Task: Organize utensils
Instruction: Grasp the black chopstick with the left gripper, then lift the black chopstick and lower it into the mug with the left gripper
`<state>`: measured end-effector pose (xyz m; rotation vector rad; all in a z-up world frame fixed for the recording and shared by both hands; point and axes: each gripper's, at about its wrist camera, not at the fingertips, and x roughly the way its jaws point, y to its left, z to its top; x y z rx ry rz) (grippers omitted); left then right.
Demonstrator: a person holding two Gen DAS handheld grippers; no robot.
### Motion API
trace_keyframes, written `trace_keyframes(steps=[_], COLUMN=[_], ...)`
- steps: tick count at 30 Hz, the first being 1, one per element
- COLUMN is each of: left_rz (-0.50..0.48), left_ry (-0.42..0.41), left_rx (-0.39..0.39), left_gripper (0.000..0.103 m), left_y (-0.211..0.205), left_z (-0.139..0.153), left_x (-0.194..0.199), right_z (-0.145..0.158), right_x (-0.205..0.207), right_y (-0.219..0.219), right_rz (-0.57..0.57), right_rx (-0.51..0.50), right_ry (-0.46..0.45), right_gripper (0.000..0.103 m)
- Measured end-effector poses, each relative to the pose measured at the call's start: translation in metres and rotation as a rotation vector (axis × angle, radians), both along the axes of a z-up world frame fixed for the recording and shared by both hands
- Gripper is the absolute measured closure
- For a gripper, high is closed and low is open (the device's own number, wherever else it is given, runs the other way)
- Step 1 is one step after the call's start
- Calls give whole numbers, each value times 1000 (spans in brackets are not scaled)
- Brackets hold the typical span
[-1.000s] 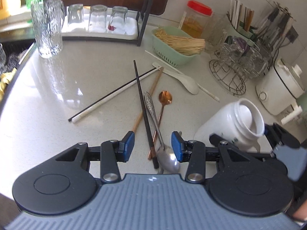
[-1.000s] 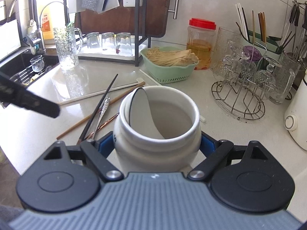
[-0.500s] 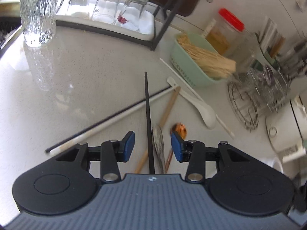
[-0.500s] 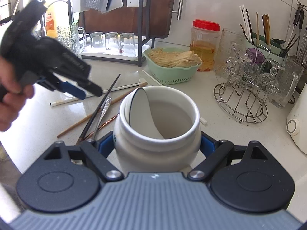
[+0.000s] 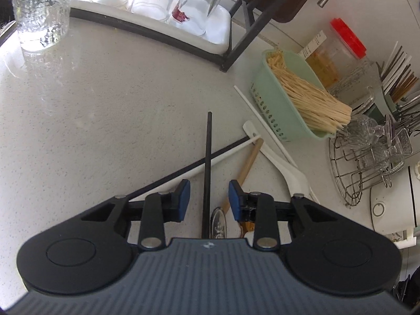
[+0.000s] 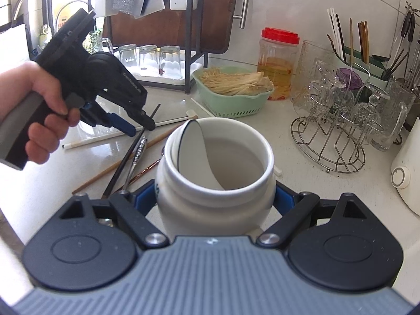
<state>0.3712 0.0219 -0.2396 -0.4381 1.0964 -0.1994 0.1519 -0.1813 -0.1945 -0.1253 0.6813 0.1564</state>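
My left gripper [image 5: 208, 199] hangs low over a heap of utensils on the counter, with a black chopstick [image 5: 208, 157] running between its blue pads [image 5: 183, 199]. The jaws have just been closing, but a gap still shows on both sides of the chopstick. Beside it lie a silver spoon [image 5: 219, 221], a wooden chopstick [image 5: 249, 161], a white ceramic spoon [image 5: 286, 169] and a white chopstick [image 5: 231, 152]. My right gripper [image 6: 215, 199] is shut on a white ceramic jar [image 6: 215, 183] with a spoon [image 6: 195, 144] standing inside. The right wrist view shows a hand [image 6: 39, 110] holding the left gripper [image 6: 140, 128].
A green basket [image 5: 273, 110] of thin sticks, a red-lidded jar [image 6: 278, 63] and a wire rack of glassware [image 6: 338, 120] stand behind the heap. A tray of upturned glasses [image 5: 183, 18] and a glass pitcher [image 5: 39, 10] are at the back left. A white appliance [image 6: 407, 173] is at the right.
The left gripper has moved forward and down over the utensils, and its jaws have narrowed around the black chopstick. The right gripper and the jar have stayed still.
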Motion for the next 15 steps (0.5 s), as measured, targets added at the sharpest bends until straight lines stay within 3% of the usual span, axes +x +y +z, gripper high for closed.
trace_keyframes(steps=[5, 9, 15], left_rz=[-18, -53, -93], left_ry=[-12, -30, -54], left_rx=[36, 95, 127], left_gripper=[77, 97, 97], left_y=[-5, -13, -21], left_z=[-1, -2, 7], left_x=[4, 6, -1], right_z=[-1, -1, 0], right_x=[-1, -1, 1], right_y=[1, 2, 2], right_rz=[-1, -4, -12], right_rx=[-6, -7, -6], right_ry=[-2, -5, 6], right_gripper=[11, 11, 11])
